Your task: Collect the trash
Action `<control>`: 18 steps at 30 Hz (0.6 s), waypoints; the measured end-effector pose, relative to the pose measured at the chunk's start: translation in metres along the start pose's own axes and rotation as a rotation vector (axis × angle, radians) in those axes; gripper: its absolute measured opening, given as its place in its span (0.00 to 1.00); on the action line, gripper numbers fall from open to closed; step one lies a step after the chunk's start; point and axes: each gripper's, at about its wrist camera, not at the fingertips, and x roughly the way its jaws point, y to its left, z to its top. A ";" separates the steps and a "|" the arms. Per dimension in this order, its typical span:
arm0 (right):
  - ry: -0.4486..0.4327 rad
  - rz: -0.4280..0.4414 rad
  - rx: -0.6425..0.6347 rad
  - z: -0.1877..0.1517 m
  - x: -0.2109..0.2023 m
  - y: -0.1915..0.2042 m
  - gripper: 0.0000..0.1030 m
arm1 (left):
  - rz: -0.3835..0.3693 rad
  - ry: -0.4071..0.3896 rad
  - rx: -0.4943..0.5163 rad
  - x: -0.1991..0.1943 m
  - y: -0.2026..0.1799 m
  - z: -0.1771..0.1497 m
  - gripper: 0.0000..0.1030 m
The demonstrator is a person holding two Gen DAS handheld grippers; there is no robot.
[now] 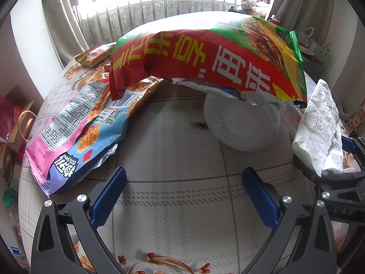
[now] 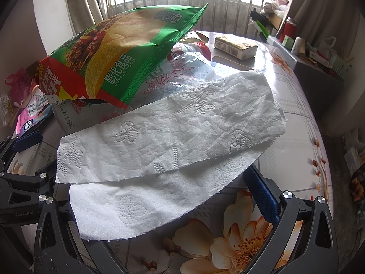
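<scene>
Trash, a white embossed paper towel (image 2: 168, 141), hung limp and feather-light from the right claw (image 2: 159, 205), apparently pinched at its near edge; the left claw (image 1: 182, 196) hovered spread above the floral-clothed surface (image 1: 182, 150).

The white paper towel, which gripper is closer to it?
Right. The paper towel lies draped right across the right gripper, hiding its left finger. The left gripper is open over bare tablecloth, with the towel off to its right side.
</scene>
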 end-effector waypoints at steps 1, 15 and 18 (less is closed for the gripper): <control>0.000 0.000 0.000 0.000 0.000 0.000 0.94 | 0.000 0.000 0.000 0.000 0.000 0.000 0.96; 0.009 0.002 -0.008 -0.011 -0.008 0.006 0.94 | 0.002 0.008 0.000 -0.001 0.001 -0.001 0.96; 0.029 0.036 -0.047 -0.023 -0.021 0.013 0.94 | -0.014 0.050 0.022 -0.006 -0.001 -0.004 0.96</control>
